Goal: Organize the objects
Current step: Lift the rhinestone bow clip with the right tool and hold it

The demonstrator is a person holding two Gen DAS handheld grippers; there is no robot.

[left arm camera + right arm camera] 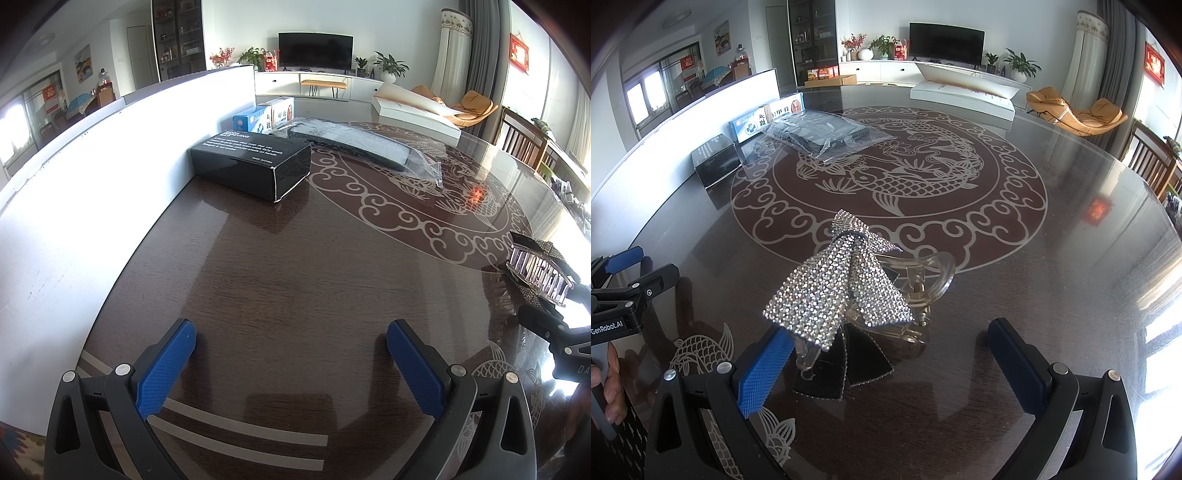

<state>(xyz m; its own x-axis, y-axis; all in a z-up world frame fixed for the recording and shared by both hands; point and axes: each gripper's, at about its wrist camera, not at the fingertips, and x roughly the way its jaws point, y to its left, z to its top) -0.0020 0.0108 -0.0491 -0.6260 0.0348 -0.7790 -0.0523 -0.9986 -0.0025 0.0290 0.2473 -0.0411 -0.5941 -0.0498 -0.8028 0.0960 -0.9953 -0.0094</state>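
A rhinestone bow hair clip (842,291) with a clear plastic claw (932,273) rests on the glass table top (1052,295). It lies between the fingers of my right gripper (890,332), which is open, and the bow's edge overlaps the left blue pad (764,369). The clip (539,273) also shows at the right edge of the left wrist view. My left gripper (291,332) is open over bare table, with nothing between its pads. A black box (251,162), two blue-and-white boxes (264,118) and a bagged dark item (354,142) line the far left.
A white upright panel (92,184) runs along the table's left side. A long white box (960,96) lies at the far edge. Wooden chairs (1152,162) stand to the right. A hand (605,387) holds the left gripper (624,280) at the left edge.
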